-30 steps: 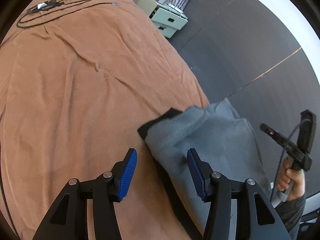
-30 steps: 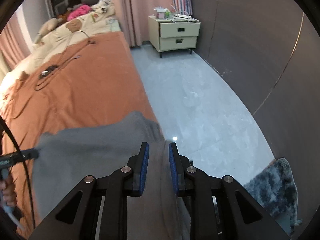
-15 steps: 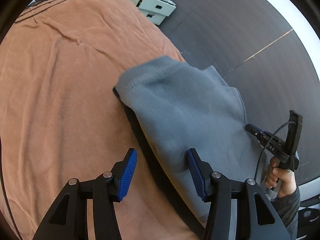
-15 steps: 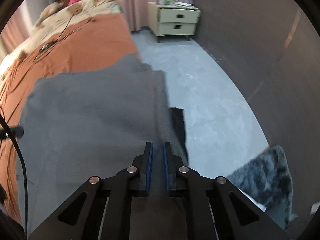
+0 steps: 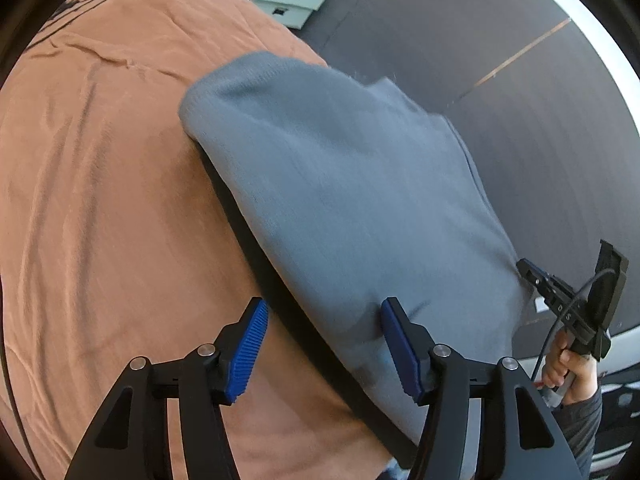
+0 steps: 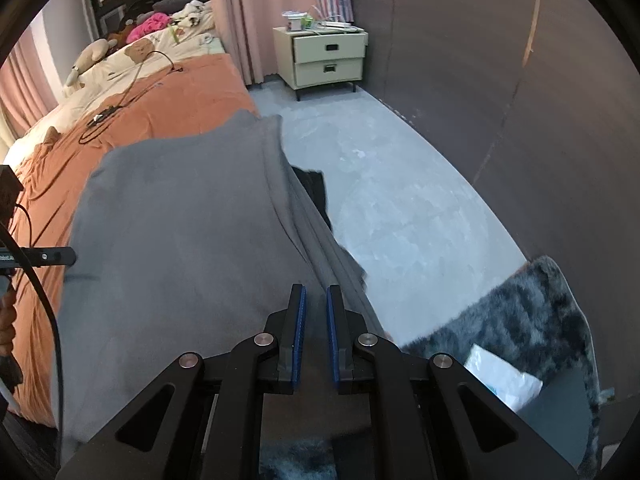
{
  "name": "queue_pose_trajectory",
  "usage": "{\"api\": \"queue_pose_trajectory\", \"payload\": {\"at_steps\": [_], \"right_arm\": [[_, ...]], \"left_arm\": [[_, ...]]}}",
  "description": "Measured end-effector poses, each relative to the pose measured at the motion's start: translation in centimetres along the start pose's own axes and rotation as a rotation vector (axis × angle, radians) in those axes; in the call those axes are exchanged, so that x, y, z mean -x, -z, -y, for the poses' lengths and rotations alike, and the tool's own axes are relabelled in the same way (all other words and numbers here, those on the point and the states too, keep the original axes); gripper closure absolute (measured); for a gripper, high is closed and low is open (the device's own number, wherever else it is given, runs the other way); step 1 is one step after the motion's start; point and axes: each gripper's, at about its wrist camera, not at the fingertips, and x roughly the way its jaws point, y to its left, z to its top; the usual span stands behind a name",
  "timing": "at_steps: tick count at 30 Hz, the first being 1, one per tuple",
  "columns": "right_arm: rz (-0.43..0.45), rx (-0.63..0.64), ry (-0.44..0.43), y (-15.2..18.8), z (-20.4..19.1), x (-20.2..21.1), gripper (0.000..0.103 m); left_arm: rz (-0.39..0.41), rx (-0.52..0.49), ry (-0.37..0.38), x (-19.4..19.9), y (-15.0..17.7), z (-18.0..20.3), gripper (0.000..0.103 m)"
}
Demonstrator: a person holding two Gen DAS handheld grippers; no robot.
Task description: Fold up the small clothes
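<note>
Since a second ago the grey garment point(image 5: 340, 184) spreads further over the orange bed cover point(image 5: 100, 200); the left gripper point(image 5: 322, 344), just widening, straddles its near edge unclamped. Right view: the right gripper point(image 6: 316, 328) apparently pinches a taut hem; soft, light cloth, best held at corners.

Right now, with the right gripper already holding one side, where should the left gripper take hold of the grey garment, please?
Probably the near edge of the grey garment, coming from the orange blanket side. That hem runs between the left gripper pads, its jaws just opening; the right gripper pinches the opposite edge.

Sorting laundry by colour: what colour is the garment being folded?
Grey garment, clearest in the right wrist view.
</note>
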Motion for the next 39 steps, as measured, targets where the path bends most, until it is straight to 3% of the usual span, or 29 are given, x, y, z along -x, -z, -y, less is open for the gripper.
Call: {"api": "queue_pose_trajectory", "payload": {"at_steps": [5, 11, 20, 22, 24, 26, 30, 33, 36, 39], "right_arm": [[-0.067, -0.08, 0.125, 3.6, 0.8, 1.1, 0.097], [-0.021, -0.184, 0.119, 5.0, 0.8, 3.3, 0.093], [0.062, -0.181, 0.054, 9.4, -2.2, 10.8, 0.092], [0.082, -0.183, 0.048, 10.4, -2.1, 11.8, 0.08], [0.099, -0.195, 0.049, 11.3, -2.3, 13.1, 0.057], [0.11, -0.211, 0.025, 12.3, -2.4, 13.9, 0.05], [0.134, -0.208, 0.035, 14.1, -2.8, 15.5, 0.025], [0.15, -0.233, 0.022, 15.4, -3.1, 17.0, 0.014], [0.155, -0.256, 0.001, 16.2, -3.3, 18.3, 0.005], [0.173, -0.23, 0.036, 16.9, -4.4, 19.7, 0.0]], "left_arm": [[0.003, -0.031, -0.026, 0.5, 1.3, 1.0, 0.042], [0.019, -0.059, -0.056, 3.1, 2.7, 1.5, 0.04], [0.13, -0.122, -0.111, 10.4, 6.1, 3.1, 0.022], [0.153, -0.134, -0.123, 11.4, 7.0, 3.5, 0.018], [0.18, -0.137, -0.132, 13.2, 8.1, 3.7, 0.015], [0.197, -0.139, -0.14, 14.4, 8.7, 3.8, 0.014], [0.228, -0.157, -0.155, 16.3, 10.4, 4.4, 0.011], [0.28, -0.16, -0.15, 18.2, 11.8, 4.5, 0.0], [0.311, -0.17, -0.146, 20.0, 13.2, 4.5, 0.0], [0.327, -0.155, -0.136, 21.9, 14.7, 4.1, 0.0]]}}
